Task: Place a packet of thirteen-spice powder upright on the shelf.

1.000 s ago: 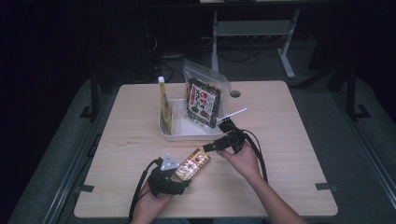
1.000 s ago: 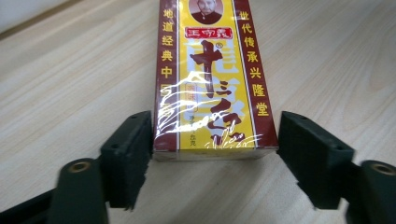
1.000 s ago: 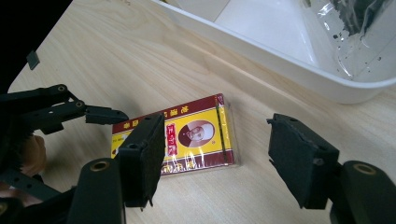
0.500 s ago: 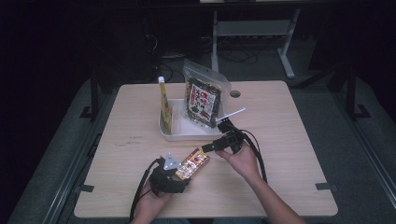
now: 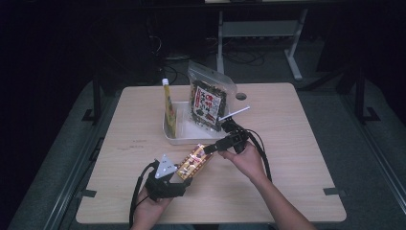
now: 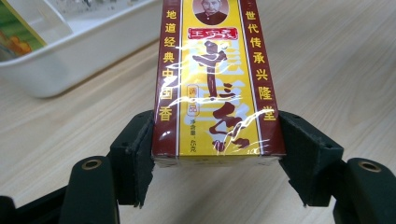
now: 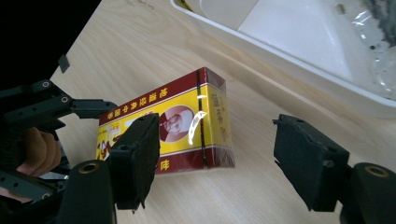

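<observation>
A yellow and dark red box (image 5: 194, 162) with Chinese print and clear film lies slanted just in front of the white tray (image 5: 184, 140). My left gripper (image 6: 215, 140) is shut on the near end of the box (image 6: 217, 79), one pad on each long side. My right gripper (image 7: 215, 154) stands open at the far end of the box (image 7: 187, 126): its left jaw overlaps the box face and its right jaw is well clear of it. In the high view the left gripper (image 5: 179, 175) and right gripper (image 5: 210, 148) sit at opposite ends of the box.
The tray (image 7: 299, 60) holds a tall yellow-green packet (image 5: 169, 108) at its left and a clear bag of dark seaweed (image 5: 208, 103) leaning at its right. A round cable hole (image 5: 241, 96) lies behind the tray. Bare wood stretches left and right.
The right gripper has slid left toward the box's far end. The left gripper and box have shifted slightly up the table toward the tray.
</observation>
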The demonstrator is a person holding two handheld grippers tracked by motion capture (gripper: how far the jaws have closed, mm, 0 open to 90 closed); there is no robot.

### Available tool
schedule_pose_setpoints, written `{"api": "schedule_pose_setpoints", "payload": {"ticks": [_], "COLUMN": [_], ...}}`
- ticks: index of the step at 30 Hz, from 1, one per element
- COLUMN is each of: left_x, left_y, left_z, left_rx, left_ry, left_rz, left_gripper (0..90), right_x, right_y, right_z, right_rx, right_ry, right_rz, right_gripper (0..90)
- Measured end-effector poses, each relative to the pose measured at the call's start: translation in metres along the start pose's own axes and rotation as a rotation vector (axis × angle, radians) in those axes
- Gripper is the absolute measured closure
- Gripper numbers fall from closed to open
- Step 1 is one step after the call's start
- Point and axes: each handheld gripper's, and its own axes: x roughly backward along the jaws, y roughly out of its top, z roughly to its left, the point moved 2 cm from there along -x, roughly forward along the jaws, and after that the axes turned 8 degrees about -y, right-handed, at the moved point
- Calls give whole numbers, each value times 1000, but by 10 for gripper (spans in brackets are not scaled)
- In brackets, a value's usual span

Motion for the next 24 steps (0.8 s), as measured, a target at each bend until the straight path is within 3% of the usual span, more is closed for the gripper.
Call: {"api": "schedule_pose_setpoints", "payload": {"ticks": [5, 7, 14, 17, 24], "left_x": [6, 7, 9, 8, 3], "left_y": [2, 3, 4, 3, -1], "left_z": [-1, -1, -2, 0, 7], "left_rx": [-16, -17, -21, -14, 9], "left_ry": [3, 3, -1, -9, -18], "left_rz": [-36, -50, -86, -79, -47], "left_gripper": [327, 327, 326, 326, 323], "right_x": [-6, -9, -11, -11, -3], "right_y": [2, 5, 8, 10, 16], "right_z": [1, 2, 11, 15, 20], "right_rx": [-12, -30, -33, -14, -20], "right_ry": [30, 81, 169, 138, 141], "right_rz": [16, 21, 24, 38, 24], "right_gripper": [306, 312, 439, 458, 563]}}
